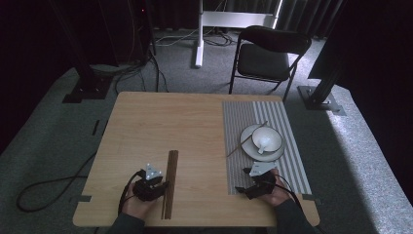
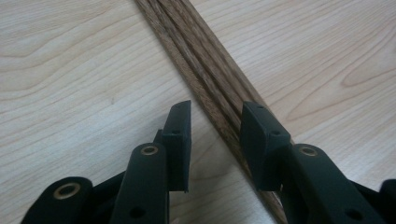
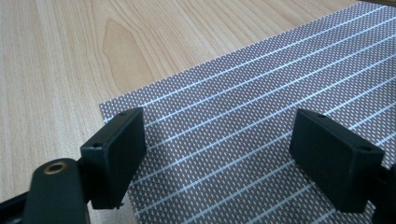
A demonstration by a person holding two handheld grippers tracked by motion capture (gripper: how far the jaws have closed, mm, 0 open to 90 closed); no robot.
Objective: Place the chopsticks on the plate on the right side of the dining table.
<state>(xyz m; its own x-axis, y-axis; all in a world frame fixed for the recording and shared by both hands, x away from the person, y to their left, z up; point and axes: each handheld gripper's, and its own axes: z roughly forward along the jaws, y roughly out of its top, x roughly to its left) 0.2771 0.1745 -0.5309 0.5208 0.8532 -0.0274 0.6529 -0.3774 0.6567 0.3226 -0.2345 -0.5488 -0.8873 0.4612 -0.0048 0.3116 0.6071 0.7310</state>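
The place setting looks part done: bowl (image 1: 266, 138) and plate (image 1: 248, 146) sit on the striped mat (image 1: 292, 161), while the left gripper (image 2: 215, 140), jaws open, straddles the chopsticks (image 2: 205, 70) lying on the table (image 1: 195, 122), not yet gripped; the right gripper (image 3: 219, 158) hangs wide open above the mat's corner.

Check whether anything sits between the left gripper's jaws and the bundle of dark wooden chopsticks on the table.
Nothing visible does. The left gripper has its jaws open right at the bundle of dark wooden chopsticks, which runs up between them and passes close against one jaw. Around the sticks lies bare light wooden table.
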